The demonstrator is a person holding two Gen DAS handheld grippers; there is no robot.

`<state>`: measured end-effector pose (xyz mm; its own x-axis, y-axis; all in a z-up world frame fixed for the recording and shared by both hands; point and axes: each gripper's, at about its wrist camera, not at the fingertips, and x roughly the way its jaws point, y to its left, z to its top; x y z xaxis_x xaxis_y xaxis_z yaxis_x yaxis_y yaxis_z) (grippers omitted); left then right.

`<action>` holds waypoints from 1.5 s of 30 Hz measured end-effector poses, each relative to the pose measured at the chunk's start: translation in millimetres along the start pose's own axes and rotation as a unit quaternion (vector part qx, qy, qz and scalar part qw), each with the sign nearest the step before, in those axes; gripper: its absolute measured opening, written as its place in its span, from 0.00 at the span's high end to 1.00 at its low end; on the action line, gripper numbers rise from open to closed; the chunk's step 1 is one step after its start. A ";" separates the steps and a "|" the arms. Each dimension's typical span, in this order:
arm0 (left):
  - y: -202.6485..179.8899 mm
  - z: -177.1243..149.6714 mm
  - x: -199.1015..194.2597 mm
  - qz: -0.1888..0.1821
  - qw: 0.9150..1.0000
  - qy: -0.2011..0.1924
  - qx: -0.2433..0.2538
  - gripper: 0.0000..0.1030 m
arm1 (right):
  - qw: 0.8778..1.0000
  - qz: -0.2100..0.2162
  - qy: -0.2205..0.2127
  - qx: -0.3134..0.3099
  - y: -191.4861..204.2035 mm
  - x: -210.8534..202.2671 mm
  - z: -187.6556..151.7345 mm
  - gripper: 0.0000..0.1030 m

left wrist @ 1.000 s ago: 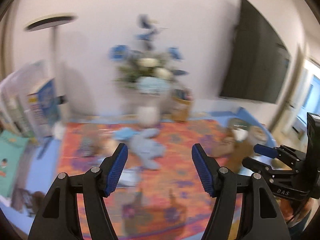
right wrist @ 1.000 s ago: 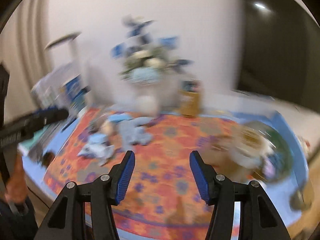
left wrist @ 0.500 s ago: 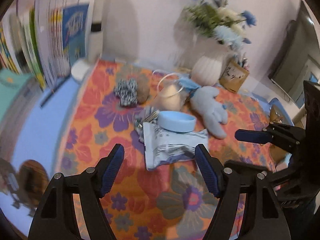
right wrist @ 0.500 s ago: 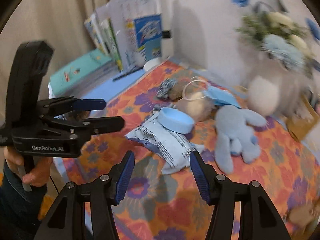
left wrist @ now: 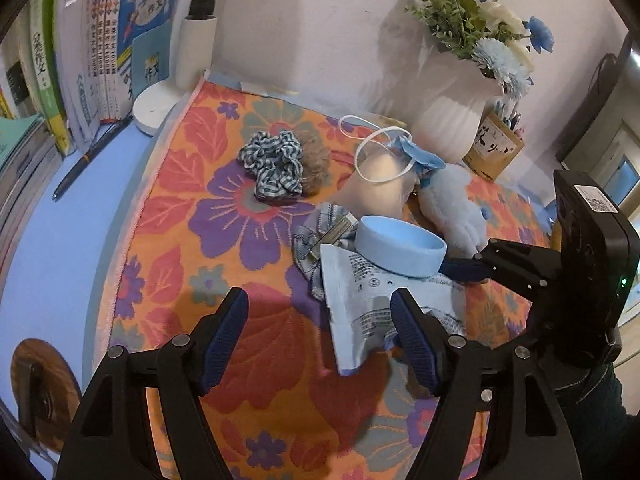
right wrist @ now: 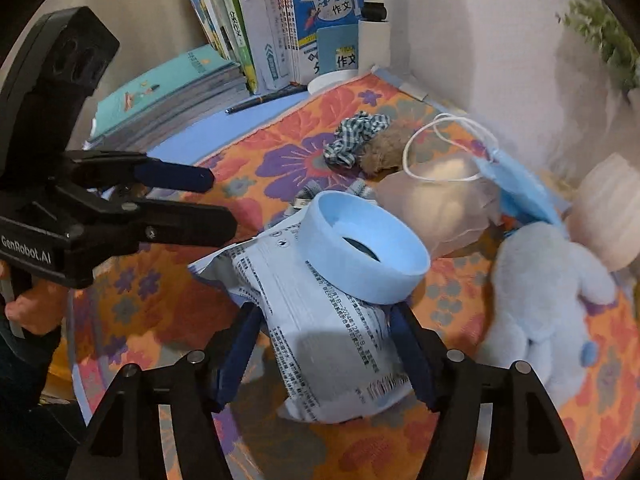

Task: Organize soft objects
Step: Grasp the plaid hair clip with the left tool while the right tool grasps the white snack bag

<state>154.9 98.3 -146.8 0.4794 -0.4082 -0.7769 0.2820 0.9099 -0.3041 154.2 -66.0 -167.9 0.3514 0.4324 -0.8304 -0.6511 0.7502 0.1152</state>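
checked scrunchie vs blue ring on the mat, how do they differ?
The checked scrunchie is ruffled blue-and-white fabric; the blue ring is a smooth, plain light-blue band. The scrunchie lies flat on the floral mat against a brown fuzzy item; the ring sits tilted on a printed white packet. Both are loops, untouched.

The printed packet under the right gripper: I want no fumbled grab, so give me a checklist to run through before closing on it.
1. Right gripper jaws open, having just widened: ok.
2. Printed packet lies between the jaws: ok. Whether the pads touch it: cannot tell.
3. Packet free of load: not ok; the blue ring rests on its far end.
4. Left gripper jaws open and empty, having just widened, over the floral cloth beside the packet: ok.
5. The two grippers apart: ok in both views.
6. Blue plush toy outside the right jaws: ok.
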 end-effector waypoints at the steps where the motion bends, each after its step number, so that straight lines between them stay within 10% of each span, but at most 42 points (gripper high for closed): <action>1: -1.6 1.3 0.5 0.001 1.000 0.000 0.005 0.30 | 1.000 0.006 -0.001 0.001 1.2 -1.1 -0.7 0.38; 5: -2.7 8.9 2.9 0.004 1.000 -0.001 0.014 0.30 | 1.000 0.012 -0.007 -0.015 10.6 -7.5 -10.6 0.59; 17: -13.2 25.9 54.8 0.107 0.988 0.036 0.106 0.33 | 1.000 -0.030 -0.007 0.006 28.8 -69.3 -106.6 0.61; 30: -30.9 23.4 71.4 0.051 0.988 0.064 0.134 0.33 | 0.991 -0.057 -0.037 0.119 3.9 -103.3 -152.8 0.61; 35: -21.7 27.4 68.4 0.039 0.991 0.041 0.123 0.77 | 0.986 -0.077 -0.039 0.145 7.1 -99.9 -151.0 0.58; 38: -7.4 27.4 61.2 -0.018 0.996 0.037 0.075 0.81 | 0.984 -0.094 -0.037 0.148 14.3 -96.6 -147.8 0.56; 45: -8.7 5.4 21.6 -0.015 0.999 0.003 0.040 0.82 | 0.978 -0.117 -0.039 0.168 30.6 -100.8 -147.5 0.61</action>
<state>167.3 81.2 -158.0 0.4643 -0.4342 -0.7719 0.3617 0.8885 -0.2822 -0.4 -160.4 -161.0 0.5230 0.2551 -0.8132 -0.2926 0.9499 0.1098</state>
